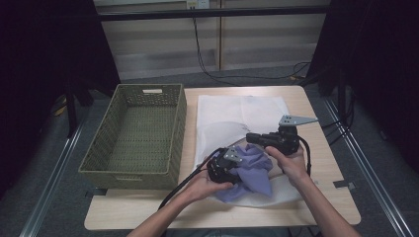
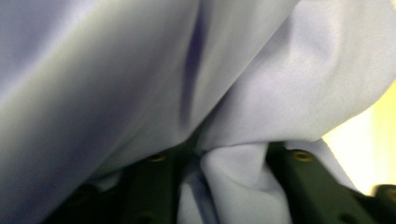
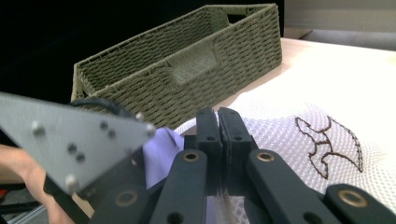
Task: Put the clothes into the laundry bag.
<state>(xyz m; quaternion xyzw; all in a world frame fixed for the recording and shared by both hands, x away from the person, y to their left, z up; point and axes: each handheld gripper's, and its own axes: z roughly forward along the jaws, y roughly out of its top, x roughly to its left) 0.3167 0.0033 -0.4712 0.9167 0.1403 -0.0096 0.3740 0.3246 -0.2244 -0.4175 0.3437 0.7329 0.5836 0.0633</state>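
A purple cloth (image 1: 256,173) lies bunched on a white mesh bag (image 1: 232,112) with a dark embroidered motif, near the table's front. My left gripper (image 1: 241,165) is pushed into the cloth from the left. In the left gripper view the purple cloth (image 2: 116,70) drapes over the left gripper (image 2: 231,156); its jaws stand apart with a loose fold between them and the tips covered. My right gripper (image 1: 250,137) points left just behind the cloth. Up close the right gripper (image 3: 218,114) is shut, pinching the raised edge of the mesh bag (image 3: 289,130), with purple cloth (image 3: 161,149) beside it.
A green woven basket (image 1: 180,128) stands on the table's left side, close to the bag; its wall (image 3: 187,70) rises just beyond my right jaws. Bare wooden table (image 1: 323,163) runs along the right and front edges. Cables trail from both grippers toward the person.
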